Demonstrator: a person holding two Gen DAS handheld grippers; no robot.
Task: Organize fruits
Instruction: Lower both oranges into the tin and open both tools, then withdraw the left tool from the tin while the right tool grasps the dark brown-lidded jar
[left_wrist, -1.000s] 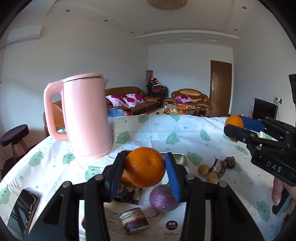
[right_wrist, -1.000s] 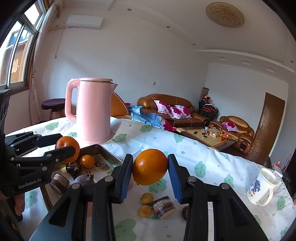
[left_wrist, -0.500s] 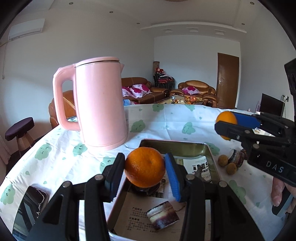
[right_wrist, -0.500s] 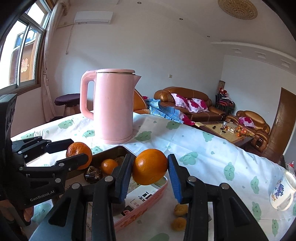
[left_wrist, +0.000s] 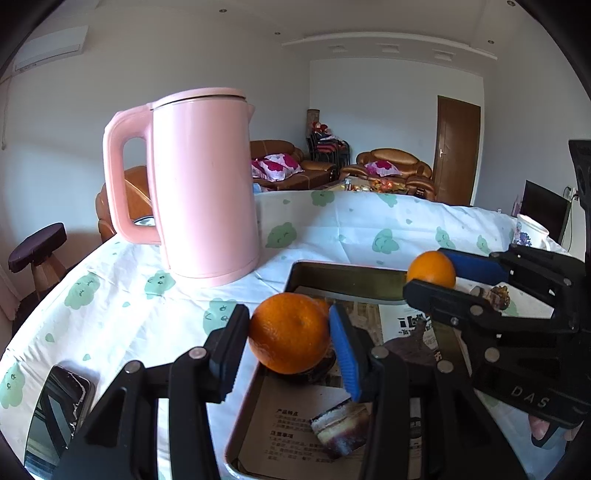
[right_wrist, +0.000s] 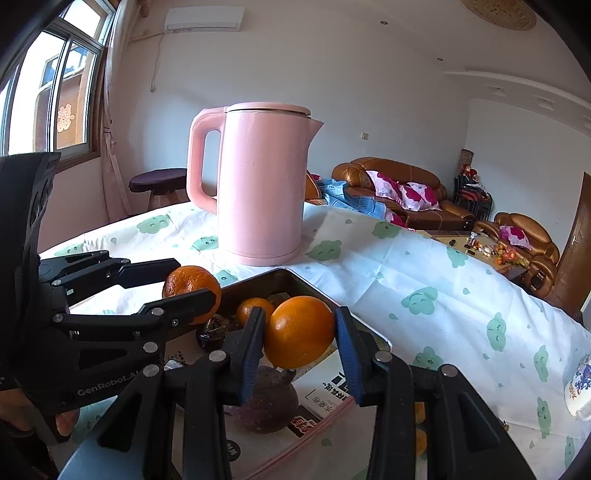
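My left gripper is shut on a dimpled mandarin, held over the near left part of a metal tray lined with printed paper. Over the same tray, my right gripper is shut on a smooth orange. Each gripper shows in the other view: the right gripper with its orange, the left gripper with its mandarin. In the tray lie a small orange, a purple round fruit, a dark fruit and a cut purple piece.
A tall pink kettle stands just behind the tray's left corner. A phone lies at the near left of the tablecloth. A patterned mug sits far right. Small fruits lie right of the tray. A hand grips the left tool.
Both grippers have come forward and down over the tray, each keeping its fruit. The kettle and tray now look nearer and larger in both views.
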